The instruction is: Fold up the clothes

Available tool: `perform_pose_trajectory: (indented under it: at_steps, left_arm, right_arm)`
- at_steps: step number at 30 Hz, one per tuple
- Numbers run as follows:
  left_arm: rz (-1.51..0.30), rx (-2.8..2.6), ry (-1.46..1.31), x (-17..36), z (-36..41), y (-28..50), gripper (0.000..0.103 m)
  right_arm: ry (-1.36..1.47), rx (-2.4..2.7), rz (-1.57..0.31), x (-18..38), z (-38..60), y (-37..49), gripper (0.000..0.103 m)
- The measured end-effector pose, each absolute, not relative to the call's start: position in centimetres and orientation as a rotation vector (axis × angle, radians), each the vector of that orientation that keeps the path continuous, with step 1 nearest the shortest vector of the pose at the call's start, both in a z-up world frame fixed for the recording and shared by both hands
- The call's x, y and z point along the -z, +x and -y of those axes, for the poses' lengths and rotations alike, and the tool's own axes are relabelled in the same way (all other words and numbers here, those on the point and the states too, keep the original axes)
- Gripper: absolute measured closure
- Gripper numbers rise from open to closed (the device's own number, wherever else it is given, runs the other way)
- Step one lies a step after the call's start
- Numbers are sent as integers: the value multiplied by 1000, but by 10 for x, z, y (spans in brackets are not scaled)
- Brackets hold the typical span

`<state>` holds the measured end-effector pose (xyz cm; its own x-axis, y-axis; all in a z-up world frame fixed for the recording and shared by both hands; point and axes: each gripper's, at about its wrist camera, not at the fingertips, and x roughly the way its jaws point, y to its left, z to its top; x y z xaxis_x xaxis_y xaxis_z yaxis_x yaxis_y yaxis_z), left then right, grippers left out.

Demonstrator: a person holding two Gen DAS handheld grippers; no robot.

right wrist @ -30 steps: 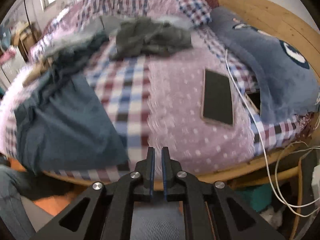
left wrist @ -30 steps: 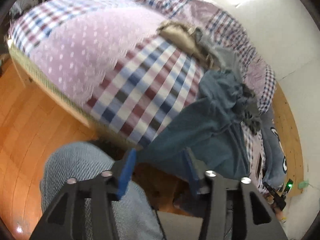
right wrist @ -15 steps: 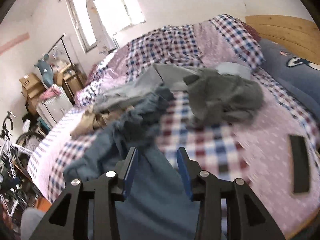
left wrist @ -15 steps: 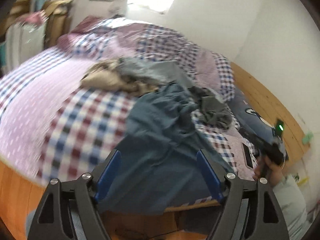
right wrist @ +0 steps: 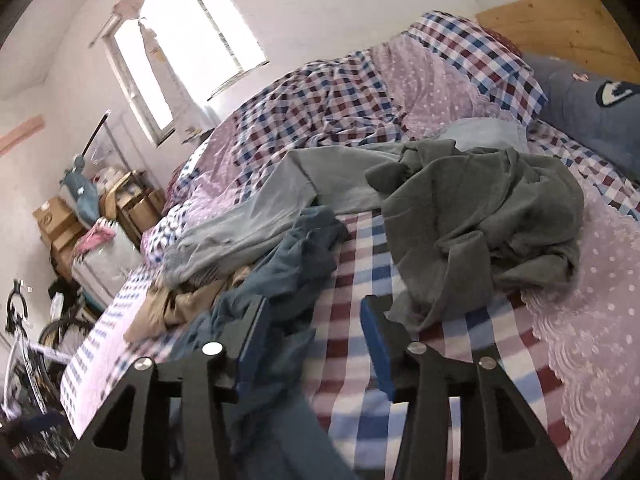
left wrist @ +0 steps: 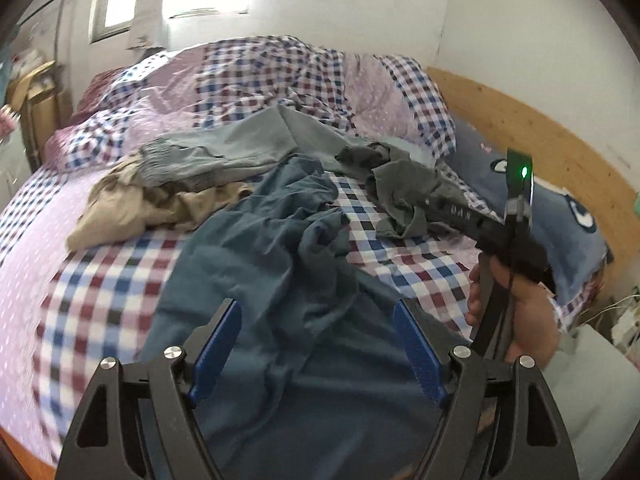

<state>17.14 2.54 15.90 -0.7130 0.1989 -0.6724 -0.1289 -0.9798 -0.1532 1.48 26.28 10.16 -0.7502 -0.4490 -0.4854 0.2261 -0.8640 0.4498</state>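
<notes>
Both grippers wide open over a bed heaped w/ unfolded clothes.

Left gripper (left wrist: 316,346) hovers above the blue garment (left wrist: 280,264), blue pads spread, nothing held; right gripper (right wrist: 312,332) also gaping & empty, over the blue garment's rumpled end, grey top (right wrist: 492,220) just beyond. Tan garment (left wrist: 132,208) and pale grey trousers (left wrist: 224,152) lie bunched behind the blue one, touching it. Bed (left wrist: 104,280) wears a plaid & lilac dotted cover, wooden headboard (left wrist: 532,148) on the right, navy pillow (right wrist: 580,96) against it. Bright window (right wrist: 192,52) at the back; boxes (right wrist: 56,216) and a bicycle (right wrist: 24,344) crowd the room's left side.
</notes>
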Motion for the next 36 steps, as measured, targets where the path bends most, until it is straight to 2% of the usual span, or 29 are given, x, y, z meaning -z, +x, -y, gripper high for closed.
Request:
perform_pose_trajectory:
  at_steps: [3,5,9,10,12,14,16,19,23,30,36]
  left_arm:
    - [83,-2747,-1112,-147,-46,136,21]
    - [38,-2745,-1123,-139,-58,115,21]
    - [-127,-2740,-1151,-126,-81,83,22]
    - [-156,-2739,-1157,-123,-84,77,25]
    - [-191,-2739,-1175,-118,-88,62,35]
    - [-215,-2749,-1203,-115,-87,51,52]
    - [-247,-2757,-1242,-109,-85,39,63]
    - [-249,-2743,-1310,-100,-79,26,92]
    - [-138,-2757,-1272,-113,-60,22,95]
    - [151,-2893,-1110,-177,8,20,97]
    - [315,-2979,-1047,-219,73,7,97]
  right_arm:
    - [826,2572,571,-104,-272,7,36]
    - [806,2576,624,-106,-282,5,32]
    - [815,2575,700,-102,-295,-4,31]
    - [820,2574,716,-100,-297,-6,31]
    - [844,2561,753,-95,-301,-10,31]
    - [862,2544,775,-92,-303,-13,31]
    - [864,2543,771,-91,-303,-14,31]
    - [863,2535,780,-91,-304,-13,31]
    - [873,2530,786,-89,-305,-13,31]
    - [918,2521,784,-82,-303,-15,31]
    - [934,2524,753,-79,-297,-15,31]
